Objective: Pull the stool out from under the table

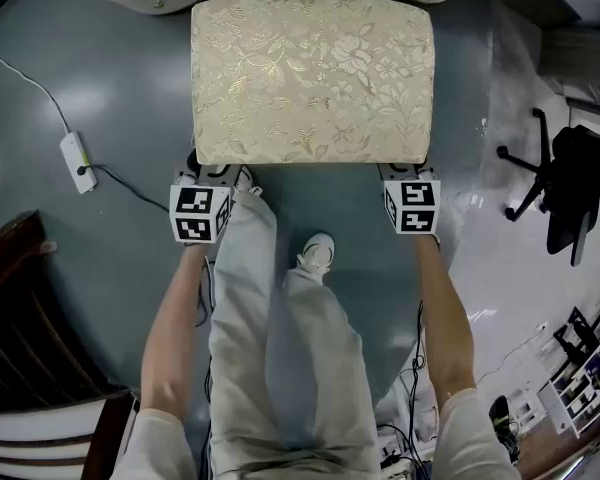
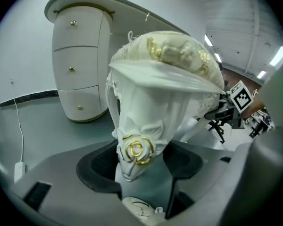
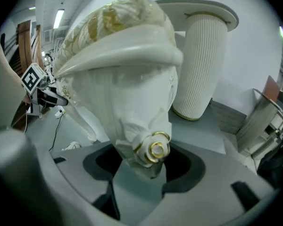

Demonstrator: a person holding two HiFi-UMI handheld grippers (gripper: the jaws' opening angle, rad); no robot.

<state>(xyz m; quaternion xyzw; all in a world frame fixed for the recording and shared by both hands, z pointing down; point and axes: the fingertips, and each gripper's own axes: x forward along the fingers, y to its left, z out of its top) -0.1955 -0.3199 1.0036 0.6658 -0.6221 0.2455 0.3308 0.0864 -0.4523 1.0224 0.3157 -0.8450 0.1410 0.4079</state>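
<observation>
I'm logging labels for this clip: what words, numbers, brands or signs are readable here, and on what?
No readable text anywhere.
Left cube, right cube: black-and-white square markers, patterns only, no letters.
Stool: floral fabric, no label showing.
Shelves: contents too small to read.

Left gripper (image 2: 140, 166) jaws clamp white stool leg (image 2: 144, 112) at gold rose carving (image 2: 137, 149); drawer pedestal (image 2: 80, 65) 10 o'clock, power strip (image 2: 20, 171) 8 o'clock.
</observation>
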